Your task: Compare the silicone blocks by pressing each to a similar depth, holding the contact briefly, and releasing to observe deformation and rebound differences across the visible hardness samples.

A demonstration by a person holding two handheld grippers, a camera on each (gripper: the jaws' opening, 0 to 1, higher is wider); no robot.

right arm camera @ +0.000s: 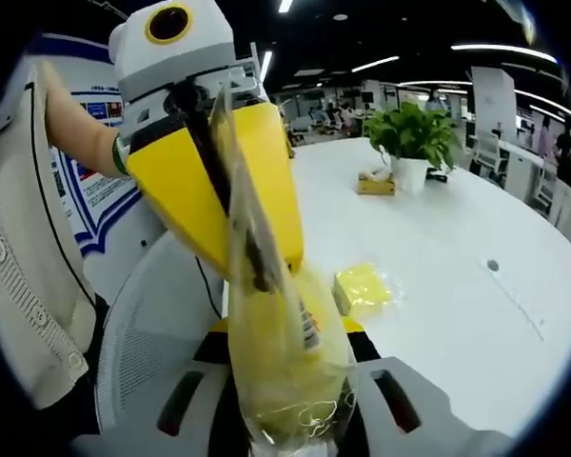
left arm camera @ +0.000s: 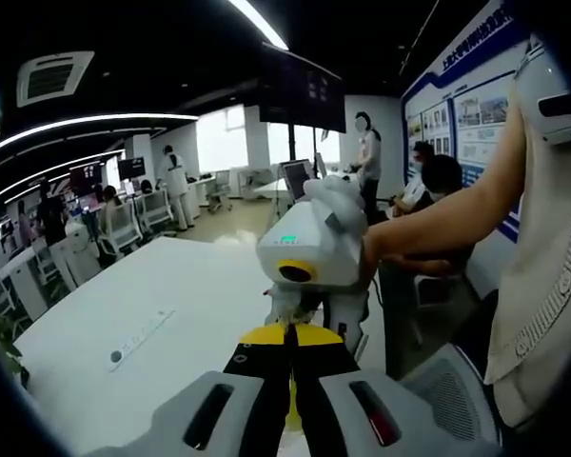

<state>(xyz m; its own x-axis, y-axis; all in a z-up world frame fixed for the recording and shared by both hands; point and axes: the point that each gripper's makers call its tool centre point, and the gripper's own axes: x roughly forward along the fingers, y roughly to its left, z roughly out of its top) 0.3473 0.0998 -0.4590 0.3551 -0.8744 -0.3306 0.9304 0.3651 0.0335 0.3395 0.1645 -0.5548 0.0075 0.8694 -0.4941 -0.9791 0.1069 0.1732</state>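
Note:
In the right gripper view a clear plastic bag point(right arm camera: 284, 376) with a yellow silicone block inside sits between my right gripper's point(right arm camera: 287, 335) jaws, which close on its sides. My left gripper point(right arm camera: 260, 274) reaches down from the upper left, its yellow jaws shut on the bag's crinkled top edge. A second bagged yellow block point(right arm camera: 364, 286) lies on the white table point(right arm camera: 476, 286). In the left gripper view my left gripper point(left arm camera: 290, 335) is shut, with my right gripper point(left arm camera: 309, 309) just beyond its tips, held by a person's hand.
A potted plant point(right arm camera: 414, 138) and a small wooden box point(right arm camera: 375, 184) stand at the table's far end. A long flat strip point(left arm camera: 138, 338) lies on the table point(left arm camera: 152, 286). A mesh chair back point(right arm camera: 143, 333) and the person's body point(right arm camera: 24, 286) are close by. People stand in the office behind.

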